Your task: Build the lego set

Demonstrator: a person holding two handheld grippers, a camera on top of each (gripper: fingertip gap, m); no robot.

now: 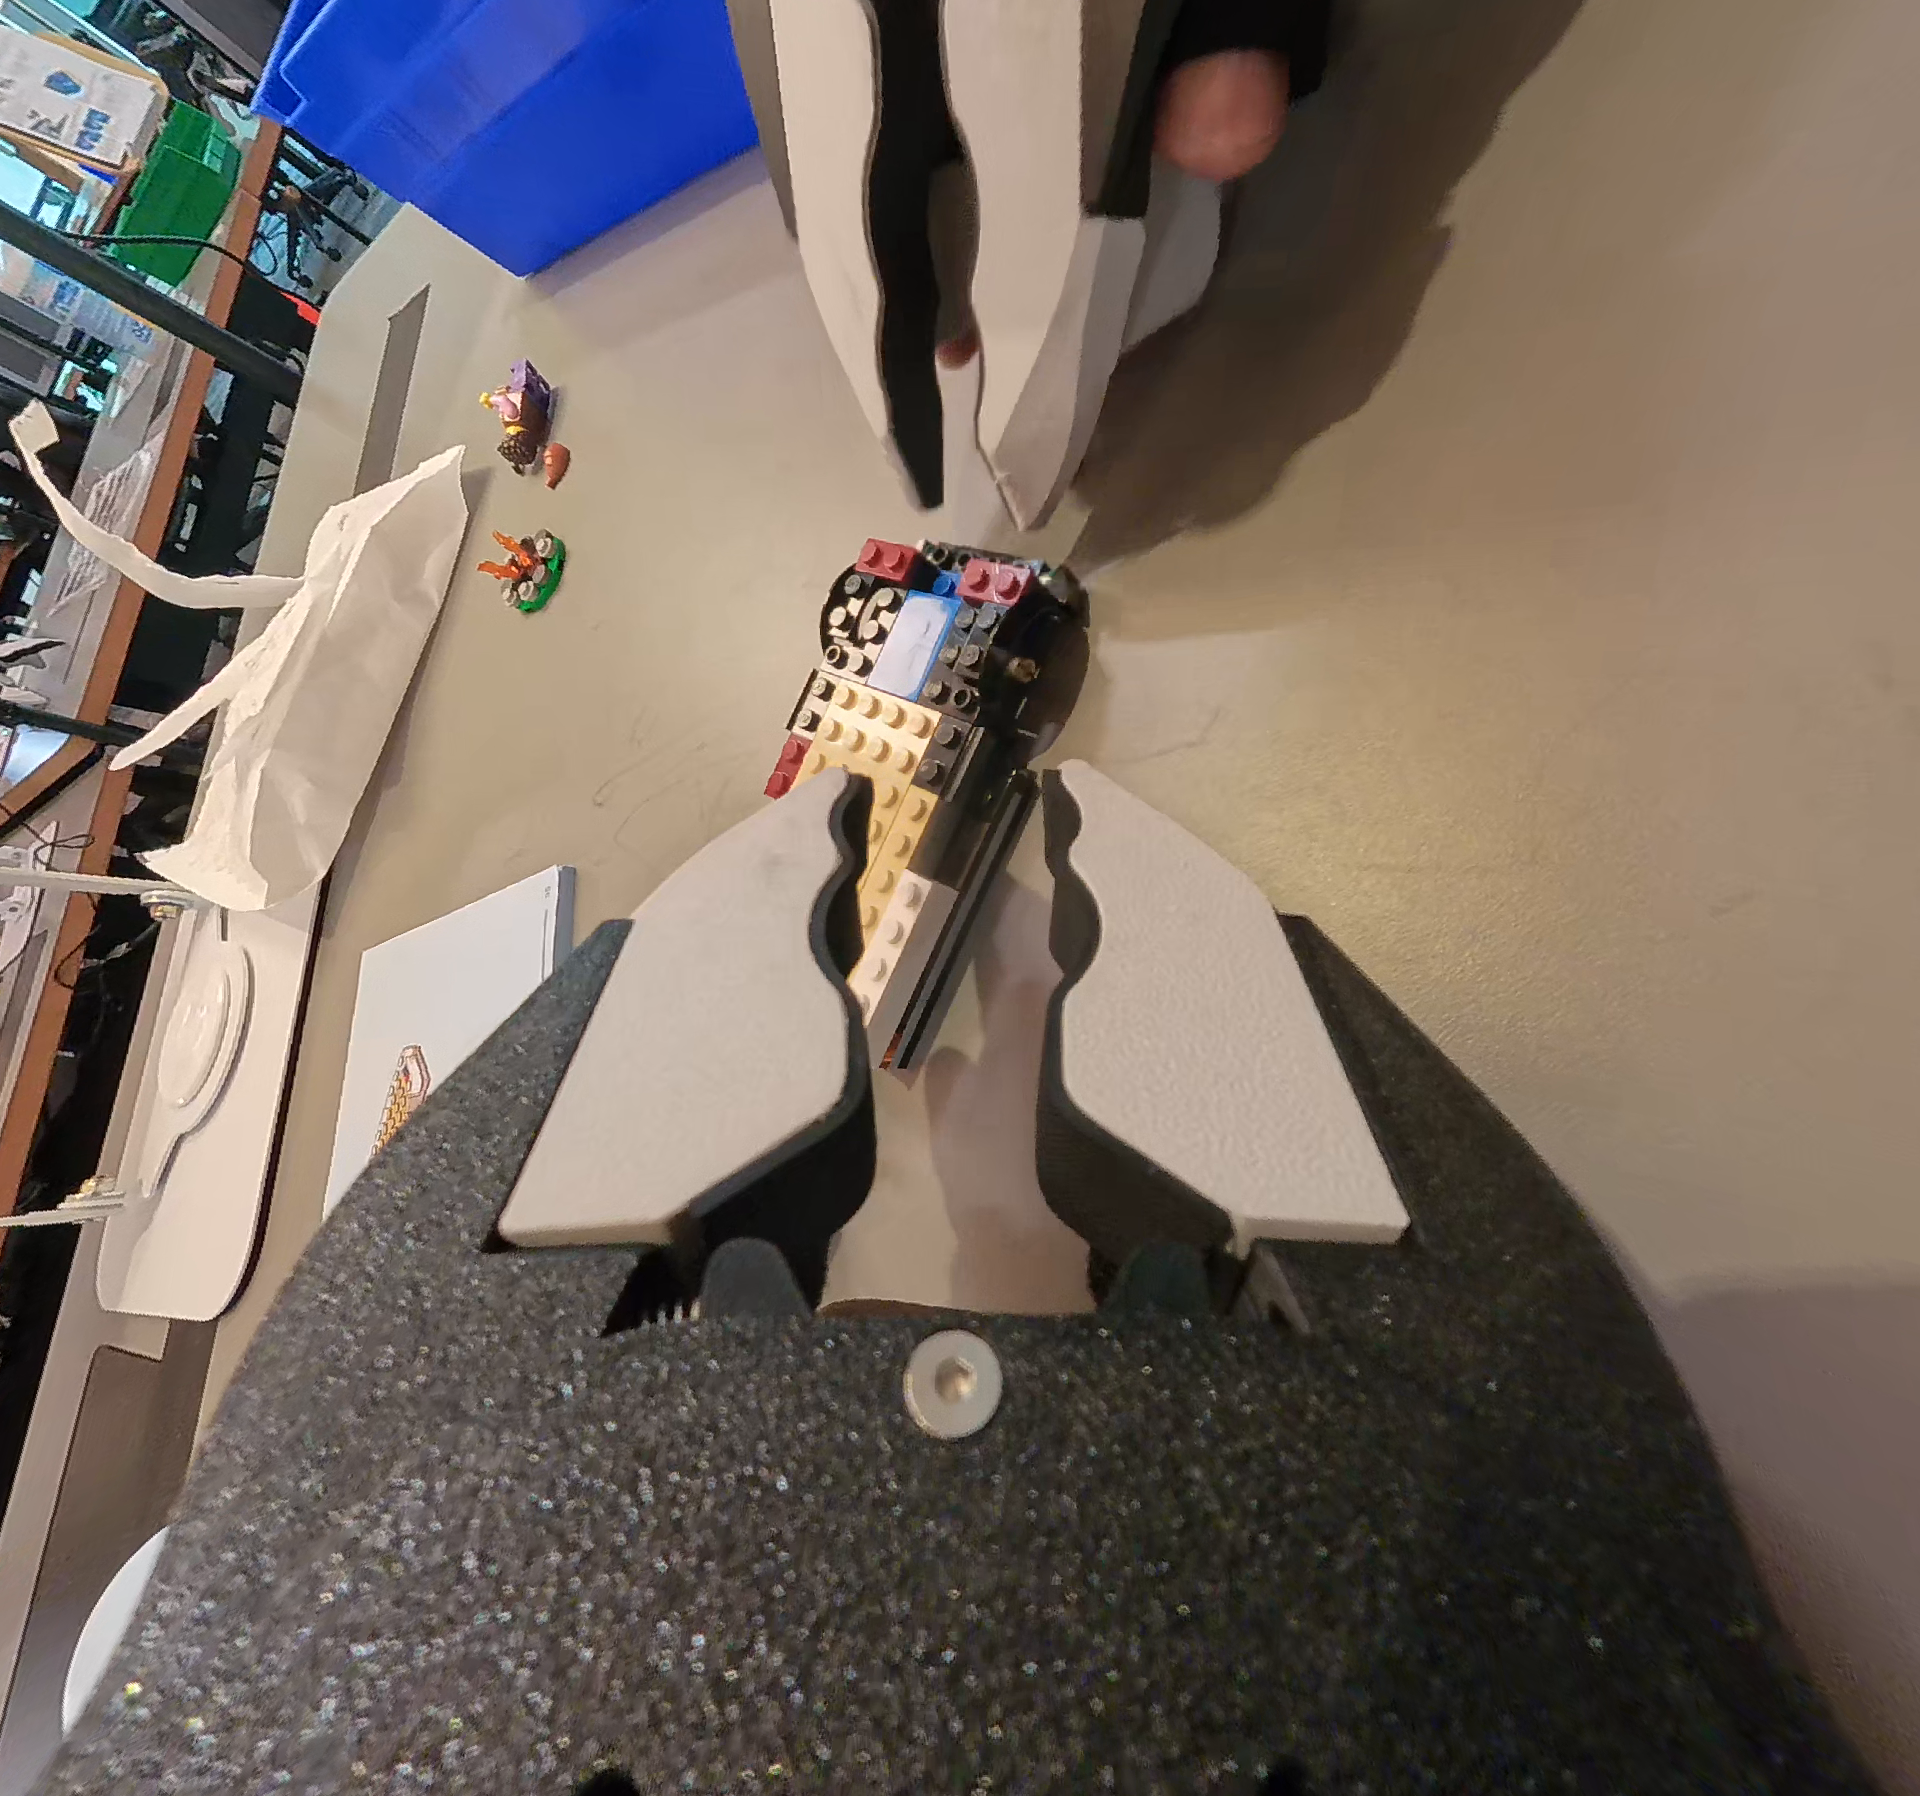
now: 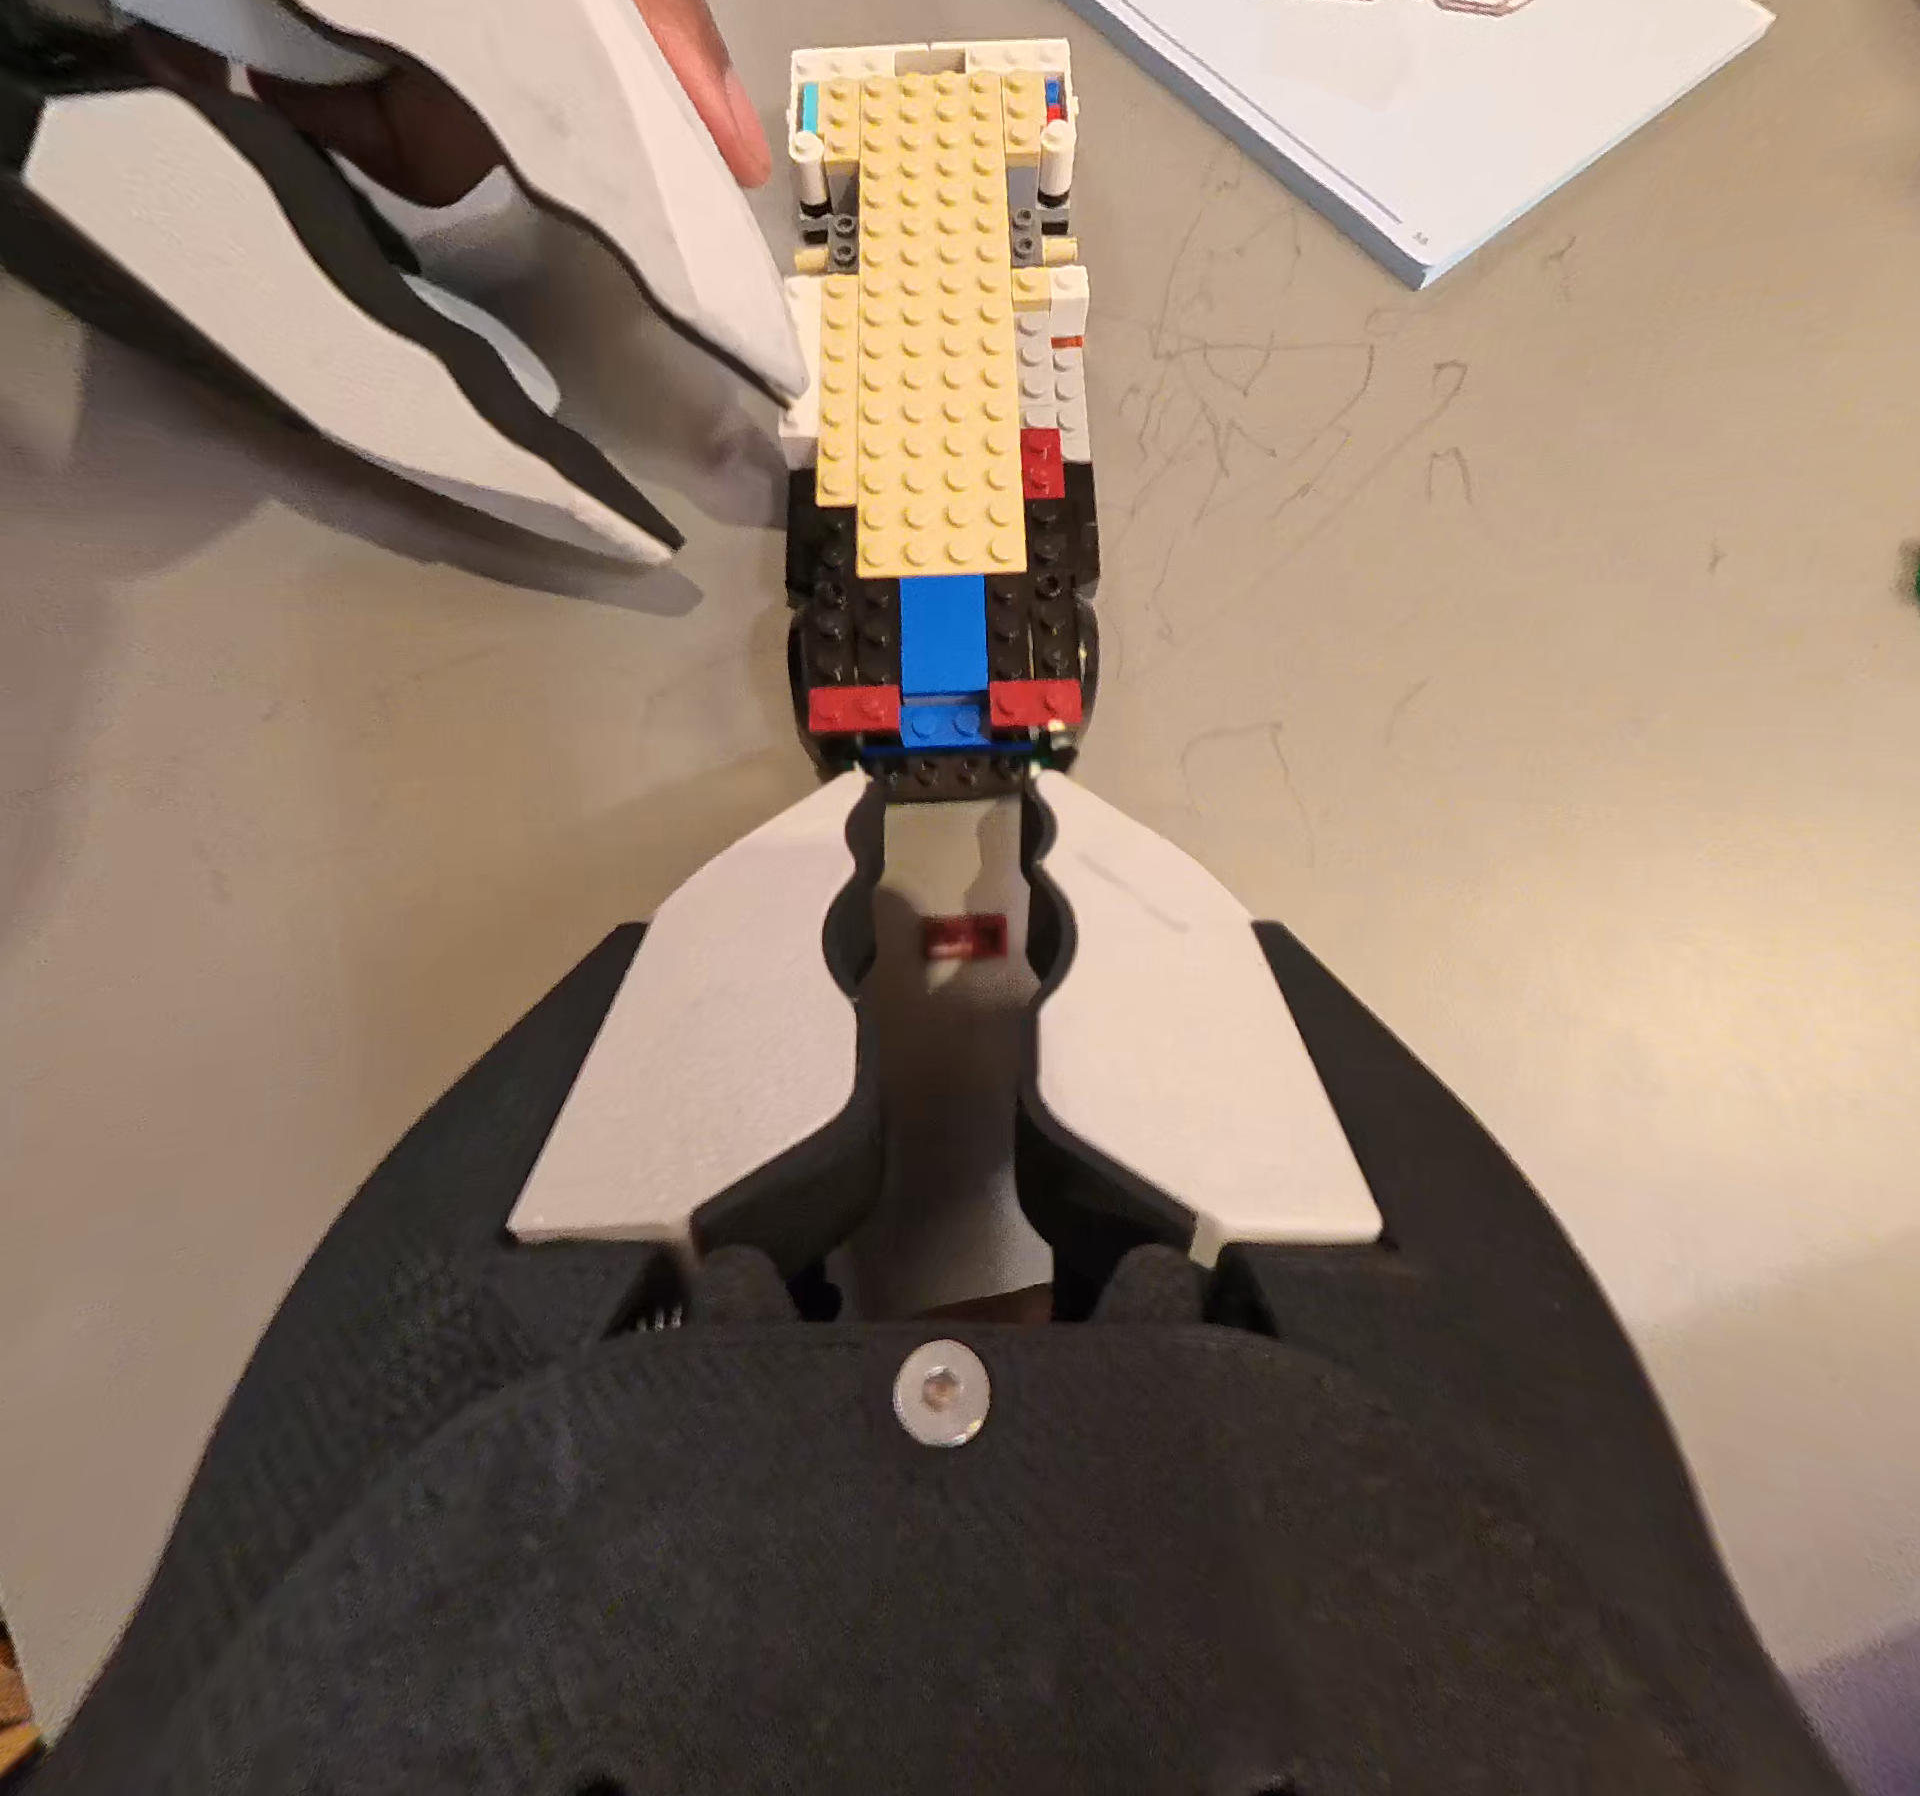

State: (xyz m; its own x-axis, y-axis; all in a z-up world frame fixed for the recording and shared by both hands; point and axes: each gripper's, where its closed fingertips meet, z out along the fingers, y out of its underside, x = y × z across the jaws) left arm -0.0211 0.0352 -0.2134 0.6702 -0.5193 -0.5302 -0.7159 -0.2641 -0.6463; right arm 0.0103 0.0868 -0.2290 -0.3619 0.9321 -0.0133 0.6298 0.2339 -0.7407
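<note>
A long brick model (image 2: 940,375) lies on the beige table (image 2: 1455,811). It has a tan studded deck, a blue strip, red bricks and a black front end. My right gripper (image 2: 948,785) is open, and its tips flank the black front edge. A small dark red brick (image 2: 966,936) shows blurred between its fingers, behind the tips. My left gripper (image 1: 951,780) is open over the model's rear (image 1: 894,759). In the right wrist view the left gripper (image 2: 732,463) stands at the model's side. One fingertip (image 2: 779,364) is against the white side bricks and the other is clear of them.
An open instruction booklet (image 2: 1351,63) lies beyond the model. A blue bin (image 1: 540,63), a crumpled white paper bag (image 1: 312,666) and two small brick builds (image 1: 525,411) (image 1: 530,567) sit to the side. The table edge and shelving are beyond the bag. The left gripper's tips are roughly 7 cm from the right gripper's.
</note>
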